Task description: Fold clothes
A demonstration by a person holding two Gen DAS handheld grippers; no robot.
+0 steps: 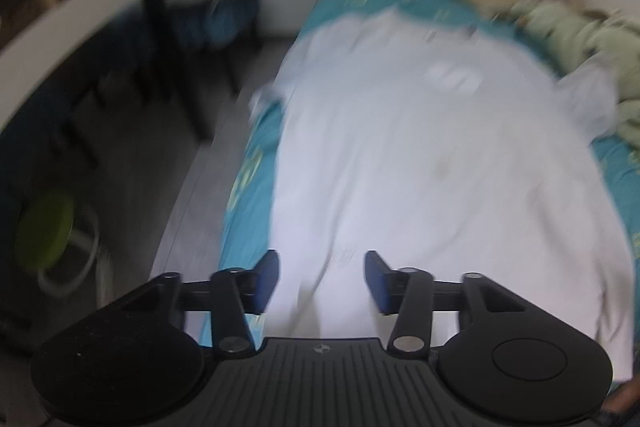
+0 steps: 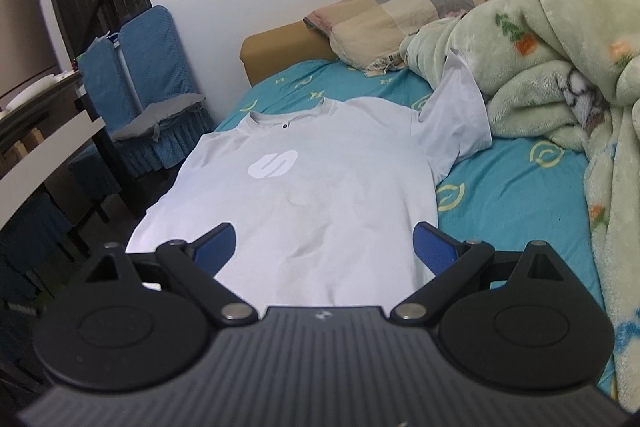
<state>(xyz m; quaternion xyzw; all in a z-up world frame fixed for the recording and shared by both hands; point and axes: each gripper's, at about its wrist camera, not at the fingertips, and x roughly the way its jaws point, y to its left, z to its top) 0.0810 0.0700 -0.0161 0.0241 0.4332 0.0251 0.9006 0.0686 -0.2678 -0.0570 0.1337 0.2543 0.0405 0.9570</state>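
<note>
White T-shirt [image 2: 304,195] lies spread flat, front up, on the teal bed [image 2: 520,187]. Left hand-held gripper [image 1: 322,281] and right hand-held gripper [image 2: 324,247] hover over its hem, jaws apart, empty.

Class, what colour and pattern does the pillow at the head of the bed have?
The pillow is checked in beige, tan and grey blocks, clearest in the right wrist view.

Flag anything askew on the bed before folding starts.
The white T-shirt lies flat, but its right sleeve rides up onto the green fleece blanket instead of lying on the teal sheet. Nothing else stands out.
</note>
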